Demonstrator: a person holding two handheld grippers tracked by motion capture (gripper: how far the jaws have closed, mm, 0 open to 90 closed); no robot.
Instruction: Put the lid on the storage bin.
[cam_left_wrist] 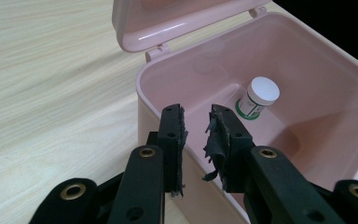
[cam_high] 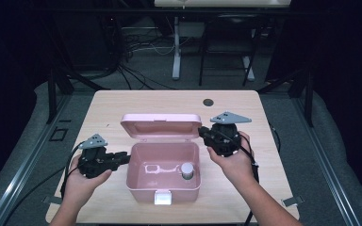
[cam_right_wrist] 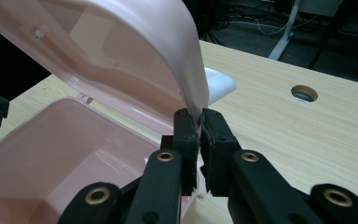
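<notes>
Pink plastic box [cam_high: 162, 181] at the middle of the pale wooden worktop [cam_high: 118, 106], lid [cam_high: 161, 125] swung up and back on its hinges, white latch [cam_high: 162, 198] on the near wall. Inside, toward the right end of the floor, a small jar [cam_high: 187, 170] standing upright with a white cap; same jar [cam_left_wrist: 258, 98] seen from the left gripper view, wearing a white label with a green band. Label print too small to read; no brand legible anywhere.

Right gripper [cam_high: 201, 133] held at the right end of the raised lid, fingers [cam_right_wrist: 187, 135] pinched tight on the lid's rim [cam_right_wrist: 193, 100], lid edge caught between the two pads. Grey three-cornered plate [cam_high: 230, 117] on top of that gripper.

Left gripper [cam_high: 125, 157] level at the left wall of the box, tips just at the rim. Fingers [cam_left_wrist: 173, 135] parted with a narrow gap, nothing between them, worn padding [cam_left_wrist: 214, 144] peeling from the inner faces.

Round cable hole [cam_high: 208, 101] in the worktop behind the box, well apart from it.
</notes>
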